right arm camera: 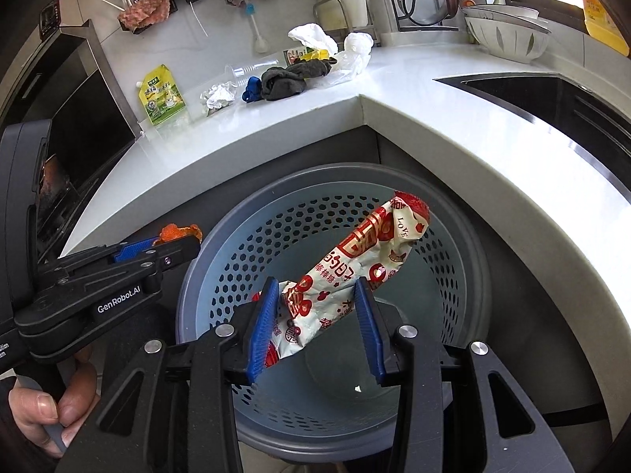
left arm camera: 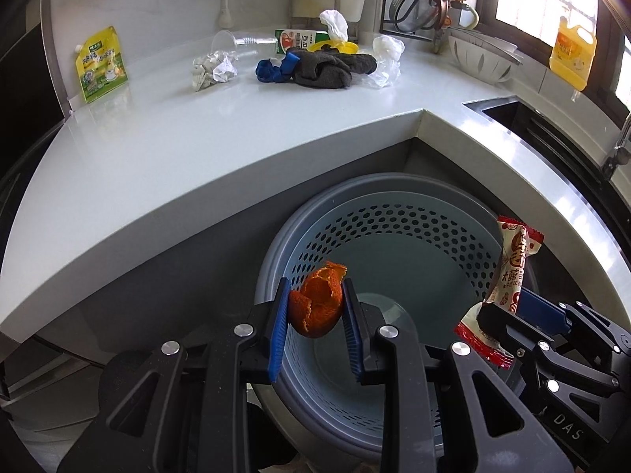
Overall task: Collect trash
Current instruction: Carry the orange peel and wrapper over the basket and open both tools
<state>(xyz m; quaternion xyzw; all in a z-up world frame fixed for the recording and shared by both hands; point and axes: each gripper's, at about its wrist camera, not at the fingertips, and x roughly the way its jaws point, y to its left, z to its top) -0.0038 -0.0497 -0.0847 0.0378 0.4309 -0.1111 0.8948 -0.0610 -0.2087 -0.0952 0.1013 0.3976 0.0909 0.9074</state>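
Observation:
A piece of orange peel [left arm camera: 317,307] is clamped between the blue pads of my left gripper [left arm camera: 315,287], which is shut on it. It hangs over the left side of the round grey-blue perforated bin [left arm camera: 394,232] standing below the counter corner. My right gripper [right arm camera: 315,283] is shut on the lower end of a crumpled red-and-white snack wrapper [right arm camera: 366,252], which sticks up over the middle of the bin [right arm camera: 276,236]. The bin's bottom looks bare apart from a tiny white speck. In the right wrist view my left gripper [right arm camera: 177,242] with the peel [right arm camera: 177,232] is at the bin's left rim.
On the white counter [left arm camera: 157,138] lie a yellow-green pouch [left arm camera: 101,64], crumpled paper [left arm camera: 213,69], a dark cloth [left arm camera: 327,67], a blue item [left arm camera: 272,71], a clear plastic bag [left arm camera: 386,59] and a carton [left arm camera: 295,39]. A sink [left arm camera: 532,118] is at the right. A hand [right arm camera: 59,406] holds the left gripper.

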